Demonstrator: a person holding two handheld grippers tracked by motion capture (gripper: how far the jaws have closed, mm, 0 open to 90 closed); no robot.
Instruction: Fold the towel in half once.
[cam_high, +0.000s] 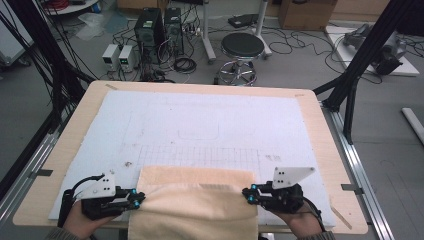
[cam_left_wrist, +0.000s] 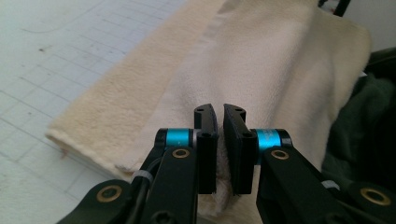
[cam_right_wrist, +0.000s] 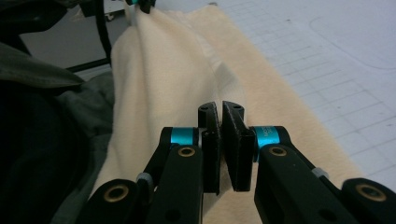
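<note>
A cream towel (cam_high: 192, 200) lies at the table's near edge, part of it flat on the white mat and part hanging over the edge. My left gripper (cam_high: 142, 198) is shut on the towel's left edge, with the cloth (cam_left_wrist: 261, 60) pinched between its black jaws (cam_left_wrist: 219, 112). My right gripper (cam_high: 246, 194) is shut on the towel's right edge; in the right gripper view the cloth (cam_right_wrist: 154, 79) runs from between the jaws (cam_right_wrist: 220, 109) toward the other gripper. The layer stretched between the two grippers is lifted off the flat part.
A white mat (cam_high: 200, 125) with a faint drawn grid covers most of the wooden table (cam_high: 315, 115). Beyond the table stand a black stool (cam_high: 242, 47), computer towers (cam_high: 150, 30) and floor cables. Black frame posts (cam_high: 365, 55) rise at both sides.
</note>
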